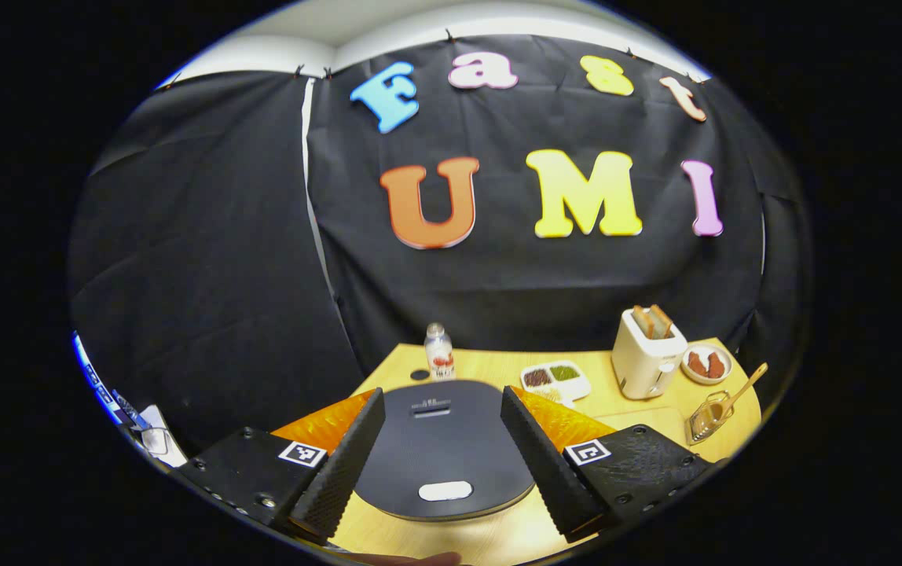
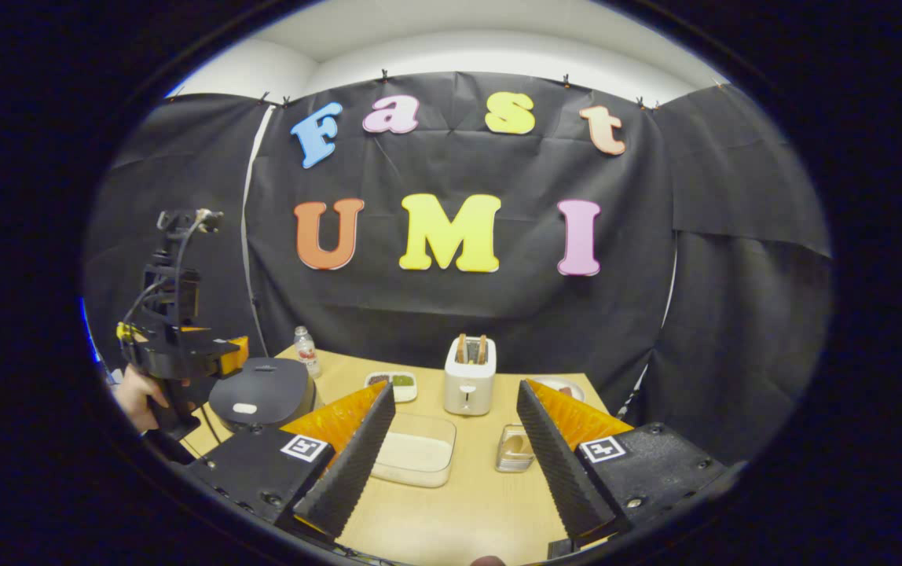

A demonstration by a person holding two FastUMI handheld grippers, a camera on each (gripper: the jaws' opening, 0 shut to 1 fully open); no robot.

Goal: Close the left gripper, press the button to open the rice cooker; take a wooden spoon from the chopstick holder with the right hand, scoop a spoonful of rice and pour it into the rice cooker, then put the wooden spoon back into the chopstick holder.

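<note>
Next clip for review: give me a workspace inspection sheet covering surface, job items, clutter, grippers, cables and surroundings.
Surface: wooden table, bare at the front.
Job's things: rice cooker lid shut, button unpressed; wooden spoon standing in chopstick holder; tray of rice.
Clutter: toaster with bread, bottle, divided snack dish, bowl.
Grippers: left gripper open, hovering over the cooker; right gripper open, empty.
Cables: cable on the left gripper's rig.
Surroundings: black cloth wall.
</note>
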